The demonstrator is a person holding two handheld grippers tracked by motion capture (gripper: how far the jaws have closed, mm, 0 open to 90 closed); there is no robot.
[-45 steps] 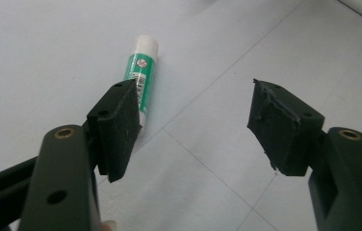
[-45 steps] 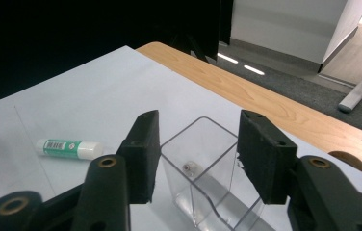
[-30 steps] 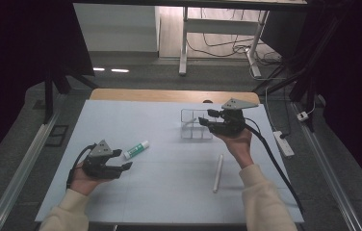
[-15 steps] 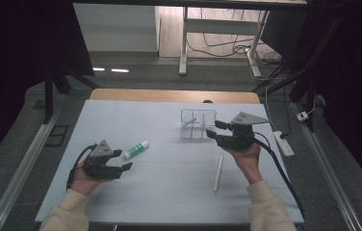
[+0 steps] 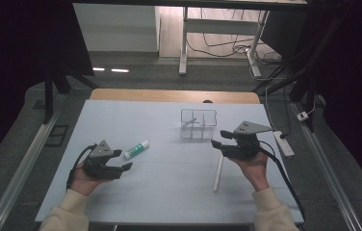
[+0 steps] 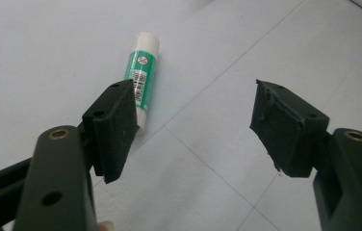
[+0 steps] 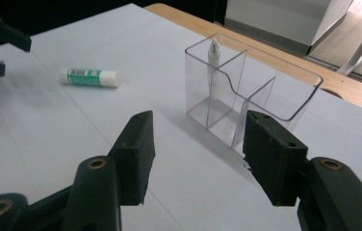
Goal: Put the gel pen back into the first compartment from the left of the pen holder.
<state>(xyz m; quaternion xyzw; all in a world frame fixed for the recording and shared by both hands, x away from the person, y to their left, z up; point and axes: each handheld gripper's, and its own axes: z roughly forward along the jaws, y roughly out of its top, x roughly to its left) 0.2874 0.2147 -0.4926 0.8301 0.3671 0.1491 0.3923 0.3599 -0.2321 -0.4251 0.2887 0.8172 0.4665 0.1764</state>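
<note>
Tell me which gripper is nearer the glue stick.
Left. The left gripper sits just beside the glue stick, jaws open toward it. The right gripper is well across the table, near the clear organizer.

On the table [image 5: 160,192] my left claw [image 5: 123,160] sat near the left edge, the glue stick [image 5: 136,149] just beyond its tips. My right claw [image 5: 217,144] hung at the right, the organizer [image 5: 198,124] behind it, the white stick [image 5: 217,173] below.

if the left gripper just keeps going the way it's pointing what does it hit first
Probably the glue stick: it lies on the table just beyond the left gripper, off toward its left jaw, so it may slip past.
</note>
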